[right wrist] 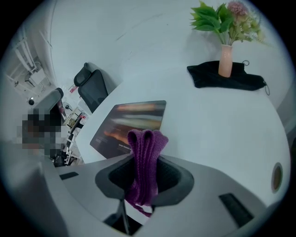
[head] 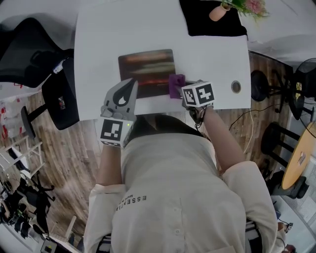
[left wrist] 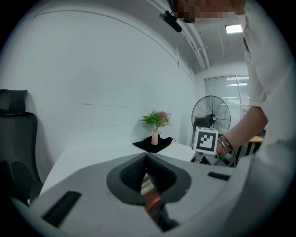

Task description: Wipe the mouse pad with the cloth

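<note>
Bright, even indoor light. Head view: white table (head: pixel 98 39) near overexposed, shadows faint and soft; print on mouse pad (head: pixel 147 69) smeared into streaks. Left gripper view: ceiling light panel (left wrist: pixel 233 28) blown out. Both gripper views: fisheye, black vignetted corners, straight edges bowed toward rim, nearest foreground soft.

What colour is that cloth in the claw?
Purple; the cloth shows best in the right gripper view.

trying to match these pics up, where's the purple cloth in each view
Head view: purple cloth at the mouse pad's right edge.
Left gripper view: not in it.
Right gripper view: low centre, clamped in the right gripper.
Shared landmark: the flower vase, in all three.
</note>
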`<state>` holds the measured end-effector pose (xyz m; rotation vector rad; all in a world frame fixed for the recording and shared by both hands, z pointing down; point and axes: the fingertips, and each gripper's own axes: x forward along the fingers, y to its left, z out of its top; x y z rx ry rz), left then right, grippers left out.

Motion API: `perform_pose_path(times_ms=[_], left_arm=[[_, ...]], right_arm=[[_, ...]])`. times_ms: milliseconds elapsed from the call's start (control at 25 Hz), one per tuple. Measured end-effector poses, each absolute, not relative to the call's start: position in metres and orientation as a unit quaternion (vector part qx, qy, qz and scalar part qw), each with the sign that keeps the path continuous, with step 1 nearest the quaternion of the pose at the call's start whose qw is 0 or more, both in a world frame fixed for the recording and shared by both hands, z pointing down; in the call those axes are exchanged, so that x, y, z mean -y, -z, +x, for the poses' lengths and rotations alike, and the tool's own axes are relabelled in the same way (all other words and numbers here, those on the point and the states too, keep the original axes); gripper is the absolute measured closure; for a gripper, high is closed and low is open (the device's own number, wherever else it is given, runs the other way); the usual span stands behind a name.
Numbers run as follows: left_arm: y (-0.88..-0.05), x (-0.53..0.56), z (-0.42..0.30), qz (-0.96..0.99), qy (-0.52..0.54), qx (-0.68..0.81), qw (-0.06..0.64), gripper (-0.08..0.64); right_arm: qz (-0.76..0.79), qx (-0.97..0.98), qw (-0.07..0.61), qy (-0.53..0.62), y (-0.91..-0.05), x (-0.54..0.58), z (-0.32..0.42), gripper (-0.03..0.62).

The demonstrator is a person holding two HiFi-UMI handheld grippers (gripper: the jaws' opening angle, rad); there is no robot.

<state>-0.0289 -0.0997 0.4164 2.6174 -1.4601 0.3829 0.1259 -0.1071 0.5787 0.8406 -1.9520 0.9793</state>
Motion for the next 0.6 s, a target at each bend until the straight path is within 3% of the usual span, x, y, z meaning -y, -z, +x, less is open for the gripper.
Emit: perform_pose_path(times_ms=[320,600], left_arm=[[-0.411,0.095,-0.023,0.857,-0.128,0.496,0.053,0.560],[-0.395,0.097,-0.027,0.854,-0.132,0.502,0.033,0.560]], right_arm=[[0.358,0.762,0.397,-0.366,-0.568,0.115,0.157,0.479],[0.354,0.801,0.355,-0.328,-0.530,0.128,0.143,0.479]])
